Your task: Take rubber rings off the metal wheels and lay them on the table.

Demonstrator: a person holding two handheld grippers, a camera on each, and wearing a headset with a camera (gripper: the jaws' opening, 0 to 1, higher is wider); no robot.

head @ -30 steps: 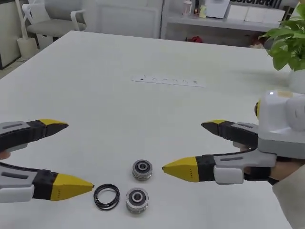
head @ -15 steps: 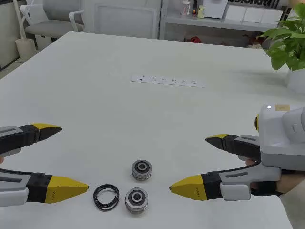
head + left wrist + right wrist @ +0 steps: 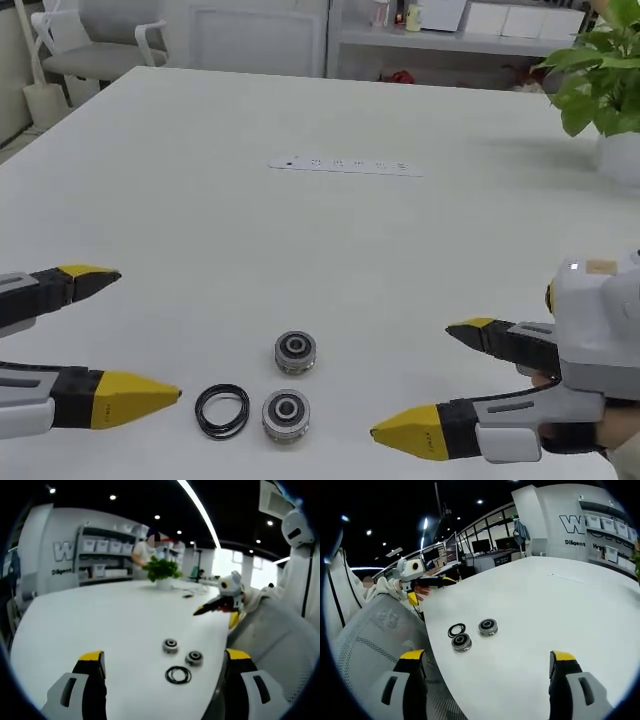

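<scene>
Two metal wheels lie flat on the white table [image 3: 300, 230]: one [image 3: 296, 352] farther from me, one [image 3: 286, 413] nearer. Black rubber rings [image 3: 222, 410] lie loose just left of the nearer wheel. In the left gripper view the wheels [image 3: 170, 645] [image 3: 194, 657] and rings [image 3: 178, 674] sit ahead of the jaws. In the right gripper view the wheels [image 3: 488, 626] [image 3: 461, 642] and rings [image 3: 456, 629] lie well ahead. My left gripper [image 3: 108, 336] stands open at the left, apart from the rings. My right gripper [image 3: 425, 381] stands open at the right, empty.
A white power strip [image 3: 345, 165] lies across the table's middle. A potted plant [image 3: 600, 85] stands at the far right. Chairs [image 3: 95, 45] and shelves [image 3: 450, 35] stand beyond the far edge. A person stands by the plant [image 3: 160, 572] in the left gripper view.
The right gripper has drawn back to the right and toward me, away from the wheels. The left gripper has eased slightly left. Wheels and rings lie as before.
</scene>
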